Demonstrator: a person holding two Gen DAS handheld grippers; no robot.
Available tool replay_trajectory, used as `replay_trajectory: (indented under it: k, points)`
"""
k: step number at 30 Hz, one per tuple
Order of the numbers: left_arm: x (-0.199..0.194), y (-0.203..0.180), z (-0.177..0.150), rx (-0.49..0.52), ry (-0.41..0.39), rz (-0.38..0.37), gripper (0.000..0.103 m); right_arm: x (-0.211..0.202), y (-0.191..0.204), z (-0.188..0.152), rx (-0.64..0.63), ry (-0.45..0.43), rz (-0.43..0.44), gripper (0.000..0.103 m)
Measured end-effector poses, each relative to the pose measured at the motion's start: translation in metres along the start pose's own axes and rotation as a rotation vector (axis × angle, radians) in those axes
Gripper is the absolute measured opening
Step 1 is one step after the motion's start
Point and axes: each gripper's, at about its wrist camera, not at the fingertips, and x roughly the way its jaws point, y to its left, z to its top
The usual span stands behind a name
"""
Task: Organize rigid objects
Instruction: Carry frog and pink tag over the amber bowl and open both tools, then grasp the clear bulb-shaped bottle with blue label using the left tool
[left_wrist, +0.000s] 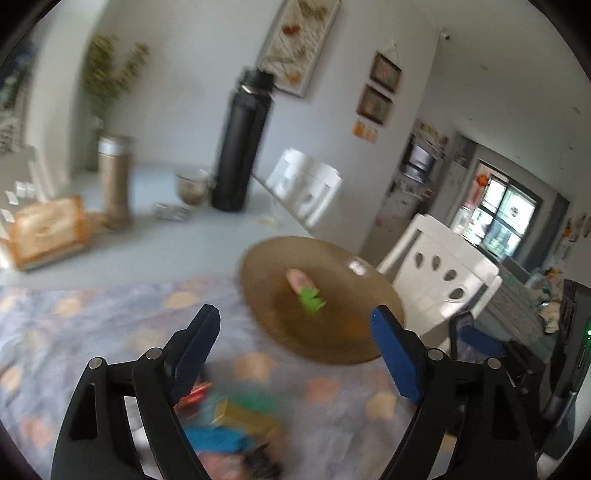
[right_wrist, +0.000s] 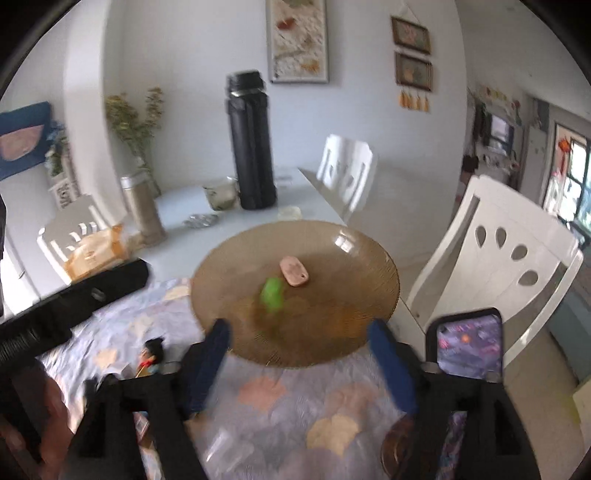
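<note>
A brown glass plate (right_wrist: 351, 295) sits on the patterned cloth and holds a small green toy (right_wrist: 272, 292) and a pink flat piece (right_wrist: 293, 271). In the left wrist view the plate (left_wrist: 332, 332) shows the same green toy (left_wrist: 311, 301) and pink piece (left_wrist: 298, 277). My left gripper (left_wrist: 293, 354) is open and empty, above a blurred pile of small colourful toys (left_wrist: 229, 424). My right gripper (right_wrist: 301, 363) is open and empty, just short of the plate's near rim. A small doll figure (right_wrist: 153, 352) lies left of it.
A tall black flask (right_wrist: 251, 144), a gold thermos (right_wrist: 142, 206), a glass jar (right_wrist: 221, 195) and a bag of bread (right_wrist: 96, 253) stand at the back of the table. White chairs (right_wrist: 498, 251) flank the right edge. A phone (right_wrist: 467, 345) is mounted beside my right gripper.
</note>
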Motion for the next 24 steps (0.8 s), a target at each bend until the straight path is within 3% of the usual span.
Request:
replay_trajectory:
  k: [3,6,8,12,14,19,24]
  points:
    - [-0.034,0.021,-0.035,-0.036,-0.004,0.079,0.084,-0.020,0.015,-0.030,-0.039,-0.017,0.068,0.091]
    - [-0.047,0.043,-0.076,-0.081,0.041,0.134,0.084,-0.014,0.033,-0.066,-0.063,0.001,0.151,0.096]
    - [-0.048,0.058,-0.104,-0.112,0.096,0.164,0.084,-0.002,0.043,-0.085,-0.087,0.019,0.147,0.096]
    - [-0.046,0.077,-0.142,-0.138,0.134,0.234,0.084,0.015,0.050,-0.106,-0.088,0.063,0.115,0.096]
    - [-0.039,0.078,-0.142,-0.143,0.184,0.274,0.084,0.016,0.049,-0.105,-0.087,0.054,0.102,0.096]
    - [-0.027,0.065,-0.143,-0.057,0.225,0.269,0.085,0.028,0.048,-0.106,-0.089,0.108,0.105,0.096]
    - [-0.029,0.058,-0.144,-0.015,0.210,0.277,0.085,0.023,0.049,-0.108,-0.103,0.097,0.087,0.096]
